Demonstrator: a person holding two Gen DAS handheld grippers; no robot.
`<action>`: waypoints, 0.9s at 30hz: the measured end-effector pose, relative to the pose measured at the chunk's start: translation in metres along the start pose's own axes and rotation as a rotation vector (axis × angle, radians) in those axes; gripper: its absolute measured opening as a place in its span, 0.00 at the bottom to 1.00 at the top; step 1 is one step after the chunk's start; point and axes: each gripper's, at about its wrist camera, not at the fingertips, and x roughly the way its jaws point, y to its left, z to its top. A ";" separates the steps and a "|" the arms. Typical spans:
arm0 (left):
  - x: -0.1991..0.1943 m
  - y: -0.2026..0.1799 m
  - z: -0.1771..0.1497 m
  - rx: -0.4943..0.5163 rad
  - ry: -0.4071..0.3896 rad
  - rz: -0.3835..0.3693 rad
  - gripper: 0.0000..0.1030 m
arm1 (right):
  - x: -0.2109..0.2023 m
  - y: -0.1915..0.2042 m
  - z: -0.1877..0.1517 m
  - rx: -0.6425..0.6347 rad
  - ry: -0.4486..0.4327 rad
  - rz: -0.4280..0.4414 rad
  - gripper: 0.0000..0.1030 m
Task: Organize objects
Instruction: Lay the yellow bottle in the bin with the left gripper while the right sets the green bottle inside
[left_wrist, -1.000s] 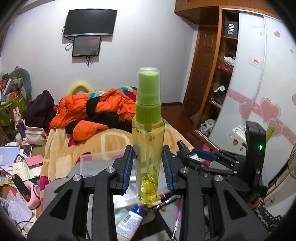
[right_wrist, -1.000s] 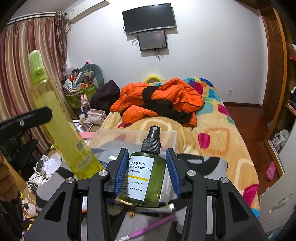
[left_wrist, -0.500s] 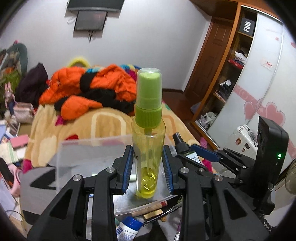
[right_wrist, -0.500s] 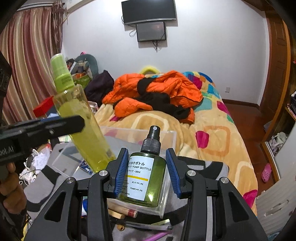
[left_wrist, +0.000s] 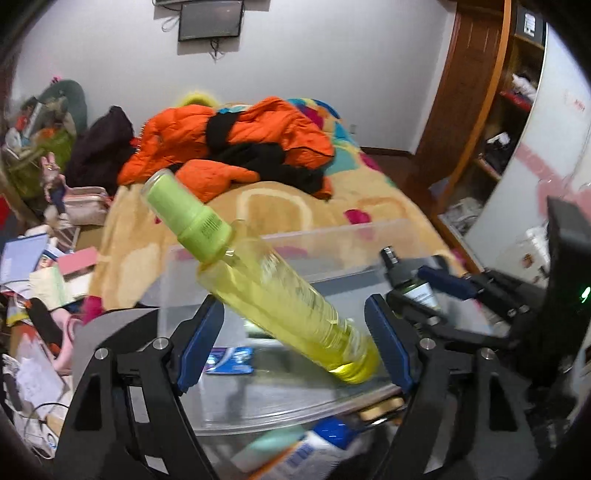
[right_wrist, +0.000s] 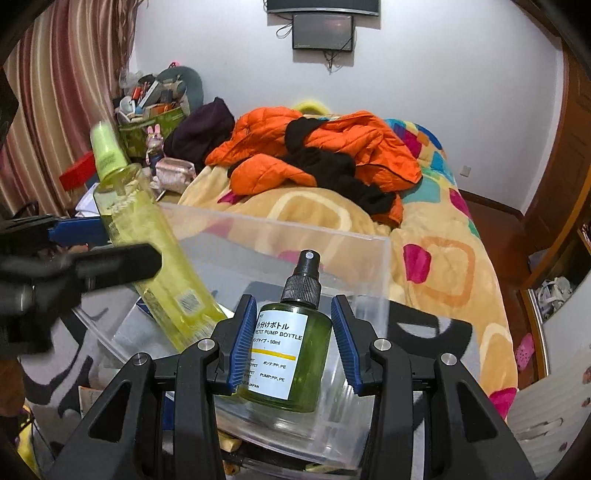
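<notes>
The left gripper (left_wrist: 295, 343) has just been opening; its fingers stand spread around a tall yellow spray bottle (left_wrist: 280, 299) tilting left inside the clear plastic bin (left_wrist: 332, 236). The right gripper (right_wrist: 293, 343) pinches a small green pump bottle (right_wrist: 288, 354), white-labelled, black-capped, over the bin's near right corner.

An orange jacket (right_wrist: 325, 147) lies crumpled with black clothing (right_wrist: 332, 170) on a bed (right_wrist: 443, 266) under a yellow patterned blanket; two dark screens (right_wrist: 323, 31) hang on the white wall; striped curtains (right_wrist: 55, 92) hang left; a wooden wardrobe (left_wrist: 476, 110) stands right.
</notes>
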 end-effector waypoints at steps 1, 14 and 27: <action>0.002 0.001 -0.003 0.007 0.002 0.002 0.75 | 0.002 0.001 -0.001 -0.002 0.006 0.001 0.37; 0.011 0.015 -0.014 0.027 0.011 0.070 0.76 | 0.020 0.005 -0.006 -0.027 0.062 0.009 0.37; -0.019 0.020 -0.008 0.022 -0.094 0.001 0.99 | 0.024 0.010 -0.008 -0.034 0.074 0.019 0.38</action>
